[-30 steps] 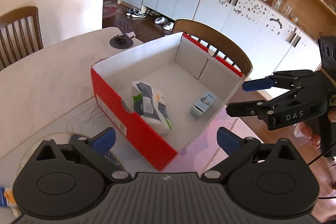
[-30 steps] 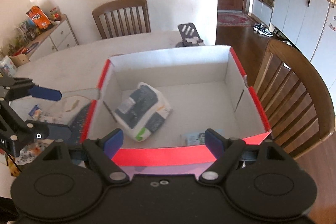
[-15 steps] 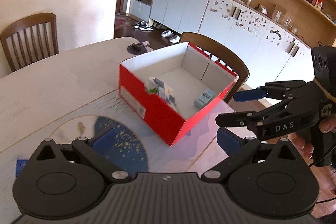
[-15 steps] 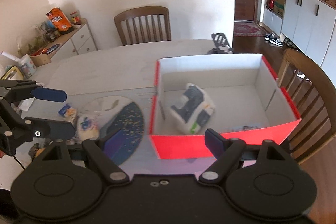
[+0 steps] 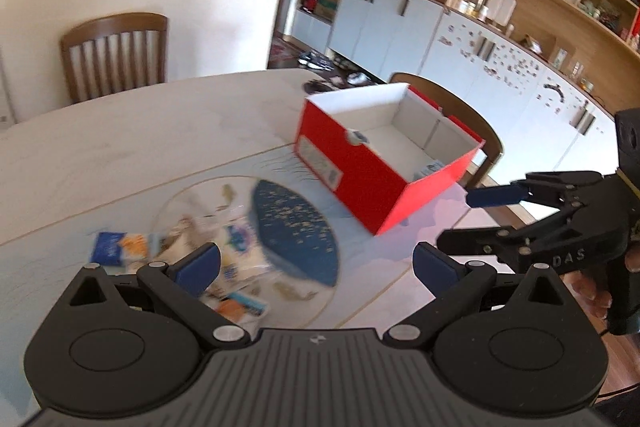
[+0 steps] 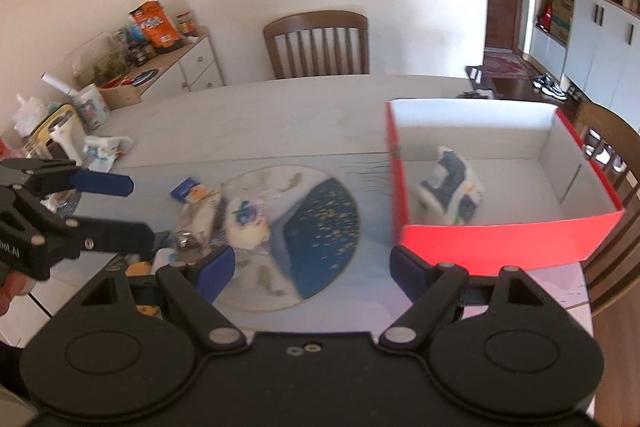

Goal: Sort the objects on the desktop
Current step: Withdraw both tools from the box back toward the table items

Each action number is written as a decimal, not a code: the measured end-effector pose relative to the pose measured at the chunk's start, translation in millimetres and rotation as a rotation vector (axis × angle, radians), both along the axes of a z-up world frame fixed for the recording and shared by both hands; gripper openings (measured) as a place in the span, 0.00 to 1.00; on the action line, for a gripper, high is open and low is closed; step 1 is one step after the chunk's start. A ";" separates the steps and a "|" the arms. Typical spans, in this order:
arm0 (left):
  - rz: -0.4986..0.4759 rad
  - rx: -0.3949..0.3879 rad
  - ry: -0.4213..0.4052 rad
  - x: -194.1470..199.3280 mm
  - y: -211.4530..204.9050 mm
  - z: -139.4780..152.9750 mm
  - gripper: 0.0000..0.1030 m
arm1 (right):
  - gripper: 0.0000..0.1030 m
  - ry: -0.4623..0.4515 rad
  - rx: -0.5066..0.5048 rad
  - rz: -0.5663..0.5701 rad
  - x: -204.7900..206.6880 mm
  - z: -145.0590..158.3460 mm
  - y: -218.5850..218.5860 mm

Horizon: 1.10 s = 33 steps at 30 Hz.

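At the far left of the right wrist view, the left claw (image 6: 116,205) hangs over the edge of the surface (image 6: 280,115), jaws spread wide with nothing between them. Just to its right lies the pile of small things not yet sorted: a blue and orange packet (image 6: 189,190), a crumpled silvery wrapper (image 6: 198,223) and a round white pouch with a blue print (image 6: 246,223), all close together on the round patterned mat (image 6: 320,227). More bits lie at the near edge, too blurred to name.

In the middle, the right claw (image 6: 310,269) points down at the mat, jaws also wide apart and empty; the pouch sits just beyond its left finger.

To the right stands the red box (image 6: 500,243), open at the top. Inside leans a white and dark blue pack (image 6: 450,187), and the left wrist view shows a small pale carton (image 5: 430,169) in the near corner.

The step in hand looks like the turn from the box to the pile, to fetch the next item; both claws are free for it. The next move calls for choosing one piece, most likely the pouch or the packet, and lowering one claw so its fingers straddle that piece alone. The things touch each other, so the closing jaws could catch a neighbour or push the heap aside. The pouch looks soft and may squash.
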<state>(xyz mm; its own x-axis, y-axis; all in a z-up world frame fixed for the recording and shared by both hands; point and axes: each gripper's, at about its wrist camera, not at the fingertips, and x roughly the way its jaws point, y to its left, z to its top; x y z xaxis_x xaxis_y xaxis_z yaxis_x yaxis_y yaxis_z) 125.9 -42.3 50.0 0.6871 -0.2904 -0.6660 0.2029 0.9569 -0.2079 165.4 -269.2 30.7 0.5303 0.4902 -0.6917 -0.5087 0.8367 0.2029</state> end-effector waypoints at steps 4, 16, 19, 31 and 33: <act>0.038 -0.006 0.003 -17.5 26.4 -3.5 1.00 | 0.82 -0.004 -0.007 0.032 -15.5 -2.9 22.4; 0.171 0.013 0.047 -58.6 102.5 -29.5 1.00 | 0.82 0.020 -0.051 0.102 -58.3 -25.7 83.5; 0.186 0.032 0.054 -63.9 113.6 -40.7 1.00 | 0.82 0.029 -0.059 0.104 -64.5 -32.5 93.8; 0.165 0.151 0.059 -69.9 128.1 -89.3 1.00 | 0.82 0.066 -0.106 0.081 -76.6 -63.9 119.0; 0.174 0.161 0.069 -68.7 132.4 -97.5 1.00 | 0.82 0.067 -0.108 0.078 -77.4 -67.4 123.3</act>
<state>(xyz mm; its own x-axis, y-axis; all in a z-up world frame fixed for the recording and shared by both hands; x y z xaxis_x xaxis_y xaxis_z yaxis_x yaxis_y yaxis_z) 57.2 90.1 -47.4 0.6684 -0.0579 -0.7415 0.0224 0.9981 -0.0577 88.0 -146.0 -36.7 0.4442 0.4487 -0.7755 -0.5611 0.8141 0.1497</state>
